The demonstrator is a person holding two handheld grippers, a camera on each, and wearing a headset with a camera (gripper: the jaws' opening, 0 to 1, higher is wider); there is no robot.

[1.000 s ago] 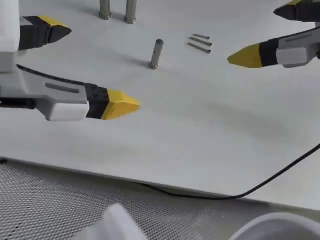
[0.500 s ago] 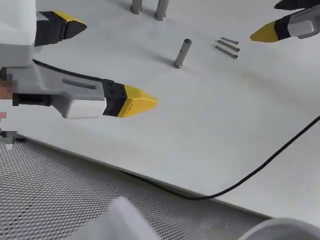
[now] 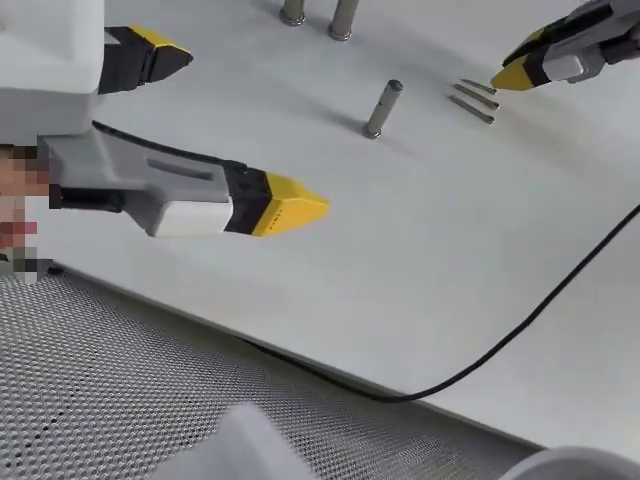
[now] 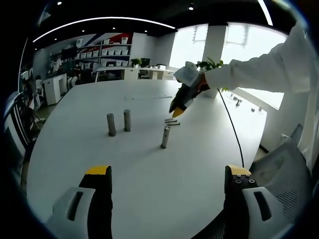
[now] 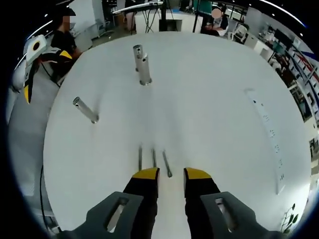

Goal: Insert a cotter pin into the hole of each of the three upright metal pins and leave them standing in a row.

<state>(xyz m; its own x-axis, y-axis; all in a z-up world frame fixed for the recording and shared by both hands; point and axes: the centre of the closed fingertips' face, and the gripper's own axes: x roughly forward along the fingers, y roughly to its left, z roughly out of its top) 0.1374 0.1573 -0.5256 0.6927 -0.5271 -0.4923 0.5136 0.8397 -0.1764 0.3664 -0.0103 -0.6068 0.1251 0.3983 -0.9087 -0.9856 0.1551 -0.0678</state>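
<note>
L fingers (image 4: 98,172) wide; R fingers (image 5: 145,175) narrow.

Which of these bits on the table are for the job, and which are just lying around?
For the job: three upright metal pins; three cotter pins lying flat nearby.
Just lying about: black cable; grey perforated surface.

Two metal pins (image 3: 343,20) are stood side by side at the far end of the table (image 3: 430,240), with a third pin (image 3: 383,108) set apart, nearer and rightward. Three cotter pins (image 3: 477,97) are laid flat in a row just right of it.
</note>
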